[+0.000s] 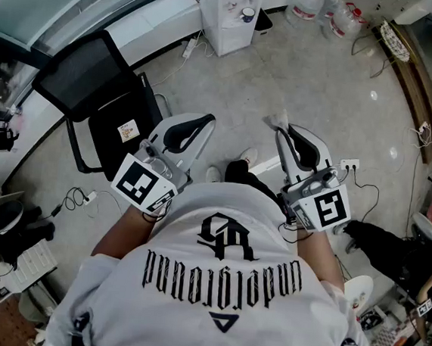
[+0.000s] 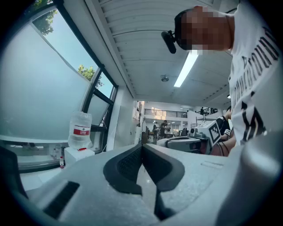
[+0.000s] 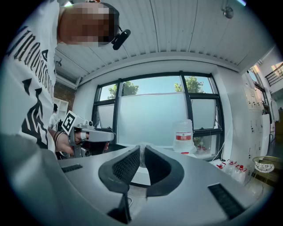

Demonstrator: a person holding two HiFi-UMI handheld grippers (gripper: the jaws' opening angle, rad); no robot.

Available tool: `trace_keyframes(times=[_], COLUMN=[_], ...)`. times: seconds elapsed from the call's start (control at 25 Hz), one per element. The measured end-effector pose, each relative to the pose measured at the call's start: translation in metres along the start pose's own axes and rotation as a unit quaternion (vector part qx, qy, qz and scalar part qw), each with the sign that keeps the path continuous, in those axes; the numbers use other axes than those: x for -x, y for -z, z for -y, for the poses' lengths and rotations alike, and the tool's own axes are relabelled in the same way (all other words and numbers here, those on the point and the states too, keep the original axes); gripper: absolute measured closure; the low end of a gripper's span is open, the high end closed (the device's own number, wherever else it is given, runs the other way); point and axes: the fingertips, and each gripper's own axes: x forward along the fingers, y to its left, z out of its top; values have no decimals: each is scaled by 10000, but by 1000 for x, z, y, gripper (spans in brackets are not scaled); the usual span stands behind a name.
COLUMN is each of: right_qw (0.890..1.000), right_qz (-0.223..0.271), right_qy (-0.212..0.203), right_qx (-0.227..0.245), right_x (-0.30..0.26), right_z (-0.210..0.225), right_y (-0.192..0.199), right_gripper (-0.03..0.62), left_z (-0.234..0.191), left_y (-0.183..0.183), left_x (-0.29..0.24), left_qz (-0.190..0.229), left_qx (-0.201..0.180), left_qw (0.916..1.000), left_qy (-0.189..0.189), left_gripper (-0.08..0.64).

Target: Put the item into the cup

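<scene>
I see no cup in any view. Both grippers are held up close to the person's chest, above the floor. My left gripper (image 1: 203, 120) points away from the body with its jaws shut together and nothing between them (image 2: 142, 146). My right gripper (image 1: 276, 124) is also shut, and a small pale crumpled item (image 1: 275, 120) sticks out at its tips. The same pale item (image 3: 141, 148) shows between the closed tips in the right gripper view. Each gripper appears in the other's view: the right gripper (image 2: 194, 140) and the left gripper (image 3: 90, 135).
A black office chair (image 1: 96, 81) stands at the left on the tiled floor (image 1: 323, 87). A white water dispenser (image 1: 232, 10) and water bottles (image 1: 323, 4) are at the back. Cables and a power strip (image 1: 350, 165) lie right, beside a black bag (image 1: 398, 258).
</scene>
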Motion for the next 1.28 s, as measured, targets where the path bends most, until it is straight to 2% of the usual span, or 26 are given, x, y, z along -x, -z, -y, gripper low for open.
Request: trace_keyframes(times=[0.4,0.84,1.12,1.28], right_qw=[10000,9995,9995,9993], right_qz=[-1,197,119,76], right_qy=[3,231,294,376], right_qx=[50,72,67,41], right_x=[-16,-16,4,3], right_z=[65,185,231,248], right_y=[5,3,9,14], right_gripper=[549,551,551,551], left_z=[-18,-33,-20,-26], left_y=[10,14,14,18], left_x=[-61,-176,-226,-244], left_qz=[-178,-213,-250,-314], left_qx=[71,81,39,48], left_qw=[9998,9997,9997,9994], left_qy=[18,37,60,108], left_gripper=[545,545,545,545])
